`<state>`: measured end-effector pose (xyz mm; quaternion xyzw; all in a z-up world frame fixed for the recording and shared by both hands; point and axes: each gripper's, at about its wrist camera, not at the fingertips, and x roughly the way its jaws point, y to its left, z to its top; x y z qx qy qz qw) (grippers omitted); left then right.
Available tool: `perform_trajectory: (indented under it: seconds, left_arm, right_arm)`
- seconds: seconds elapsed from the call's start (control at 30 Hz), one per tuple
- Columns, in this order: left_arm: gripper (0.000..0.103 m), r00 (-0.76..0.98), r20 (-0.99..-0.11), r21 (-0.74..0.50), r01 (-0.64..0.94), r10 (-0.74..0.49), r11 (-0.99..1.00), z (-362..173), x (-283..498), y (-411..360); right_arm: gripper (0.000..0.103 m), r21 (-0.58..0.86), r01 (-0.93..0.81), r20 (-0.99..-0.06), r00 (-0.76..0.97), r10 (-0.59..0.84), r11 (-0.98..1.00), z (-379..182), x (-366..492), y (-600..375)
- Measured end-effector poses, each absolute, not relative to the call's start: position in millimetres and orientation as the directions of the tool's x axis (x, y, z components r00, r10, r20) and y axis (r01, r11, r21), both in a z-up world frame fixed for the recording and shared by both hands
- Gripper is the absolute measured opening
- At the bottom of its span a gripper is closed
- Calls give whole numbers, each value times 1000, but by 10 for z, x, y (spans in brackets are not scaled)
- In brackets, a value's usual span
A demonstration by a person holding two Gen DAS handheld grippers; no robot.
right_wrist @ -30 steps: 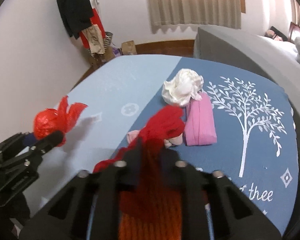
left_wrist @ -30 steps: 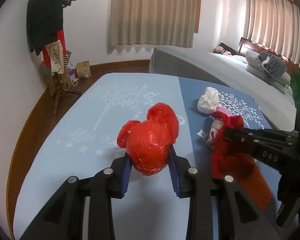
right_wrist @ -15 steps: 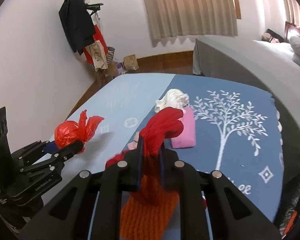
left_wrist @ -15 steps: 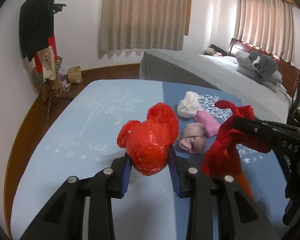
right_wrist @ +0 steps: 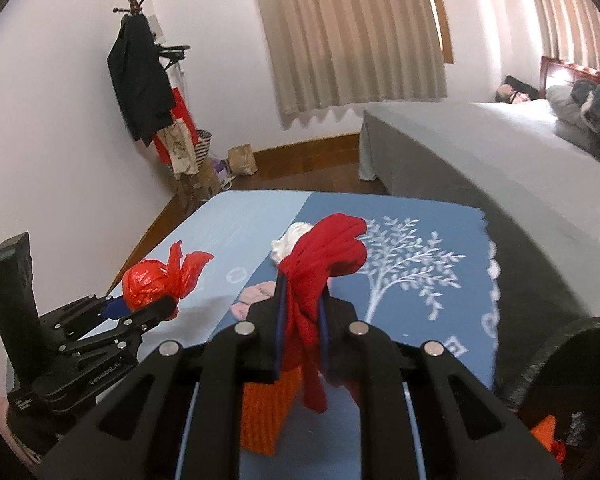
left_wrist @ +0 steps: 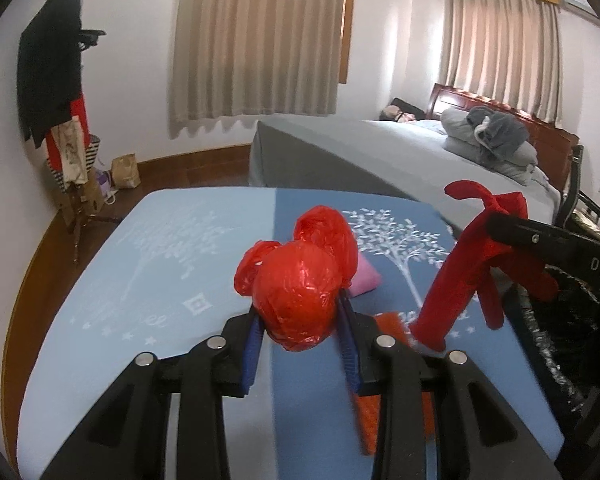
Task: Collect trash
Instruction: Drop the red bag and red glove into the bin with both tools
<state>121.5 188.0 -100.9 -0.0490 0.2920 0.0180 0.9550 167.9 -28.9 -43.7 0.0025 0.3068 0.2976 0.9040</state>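
My left gripper [left_wrist: 300, 320] is shut on a crumpled red plastic bag [left_wrist: 300, 288] and holds it above the blue tablecloth [left_wrist: 160, 272]. It also shows in the right wrist view [right_wrist: 152, 304] with the bag [right_wrist: 156, 280]. My right gripper [right_wrist: 302, 300] is shut on a red cloth [right_wrist: 324, 264], which hangs down from it; the cloth also shows in the left wrist view [left_wrist: 460, 280]. On the table lie a pink cloth [left_wrist: 364, 276], a white crumpled wad [right_wrist: 292, 240], a pale pink wad [right_wrist: 256, 296] and an orange knitted piece [right_wrist: 276, 408].
A black bin lined with a bag [left_wrist: 560, 340] stands at the table's right edge; its rim shows in the right wrist view [right_wrist: 572, 344]. A grey bed [left_wrist: 380, 152] lies behind the table. A coat rack [left_wrist: 60, 100] stands by the left wall.
Both grippers have risen and pulled back from the table with their loads. The red cloth now hangs free above the table, closer to the bin.
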Motion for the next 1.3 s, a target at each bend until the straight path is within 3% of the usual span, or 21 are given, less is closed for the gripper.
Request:
perform_trajectory:
  seconds: [0.67, 1.3]
  left_arm:
    - [34, 850, -498, -92, 149, -175, 985, -628, 1320, 911]
    - [34, 762, -491, -110, 425, -421, 898, -620, 1489, -504]
  right_arm:
    - [13, 164, -406, -500, 752, 430, 899, -133, 1434, -1265]
    - [13, 129, -123, -531, 829, 173, 984, -301, 1081, -2613]
